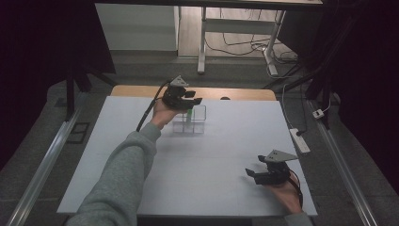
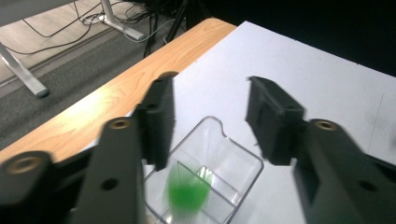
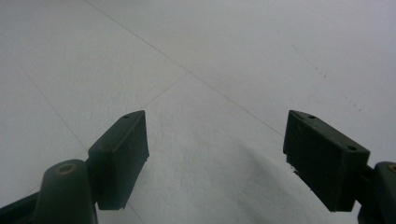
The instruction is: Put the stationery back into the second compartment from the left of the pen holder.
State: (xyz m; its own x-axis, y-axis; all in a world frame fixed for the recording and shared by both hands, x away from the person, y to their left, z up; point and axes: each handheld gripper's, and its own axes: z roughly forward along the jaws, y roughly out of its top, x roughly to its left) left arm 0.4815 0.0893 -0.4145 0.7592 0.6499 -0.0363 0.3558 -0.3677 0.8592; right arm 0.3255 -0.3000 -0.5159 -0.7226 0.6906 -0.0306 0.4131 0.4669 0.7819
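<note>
Green obj (image 2: pixel 187 193) below L gripper (image 2: pixel 210 119) jaws

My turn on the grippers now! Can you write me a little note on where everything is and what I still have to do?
Left gripper: open, holding nothing, hovering over the clear divided box at the far middle of the white table.
Right gripper: open, holding nothing, low over bare table at the near right.
Green thing: stands inside the box, in a compartment under the left gripper. It is blurred, so what it is cannot be told.
Done: the green thing is in the box and not gripped.
Left: probably move the left gripper clear. Nothing else to sort is in sight.
</note>
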